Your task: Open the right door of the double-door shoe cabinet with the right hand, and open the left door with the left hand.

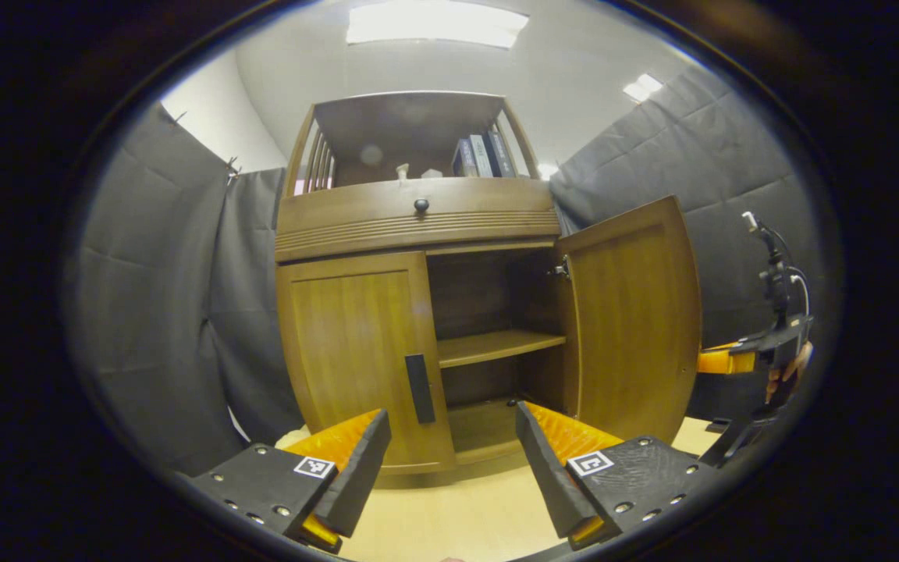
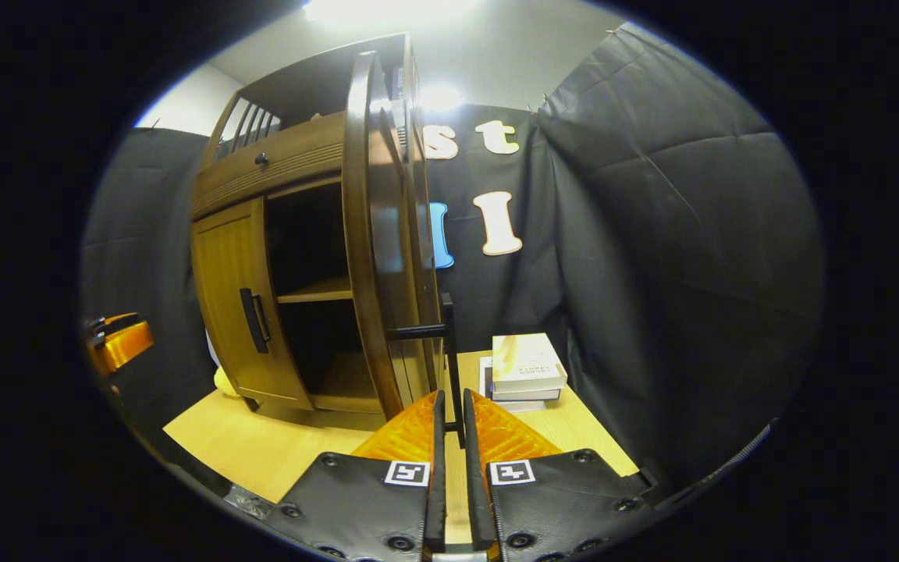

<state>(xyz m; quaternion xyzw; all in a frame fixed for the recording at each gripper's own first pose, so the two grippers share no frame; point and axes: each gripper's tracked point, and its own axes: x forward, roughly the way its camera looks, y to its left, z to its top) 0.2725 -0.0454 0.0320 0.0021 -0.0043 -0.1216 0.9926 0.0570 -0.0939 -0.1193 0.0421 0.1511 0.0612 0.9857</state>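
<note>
The double-door shoe cabinet (image 1: 418,312) stood on a light wooden table (image 1: 449,515). Its right door (image 1: 633,320) was swung wide open, showing 1 inner shelf (image 1: 496,346), while the left door (image 1: 356,351) was closed, its dark handle (image 1: 419,388) untouched. The left gripper (image 1: 453,449) hovered before that handle, jaws wide apart and empty. The right gripper (image 2: 450,425) appeared clamped on the right door's handle (image 2: 452,359), fingers nearly together. 2 stacked books (image 2: 526,368) lay beside the cabinet.

open right door (image 1: 637,320) blocking right side, left door handle (image 1: 419,388) unobstructed
</note>
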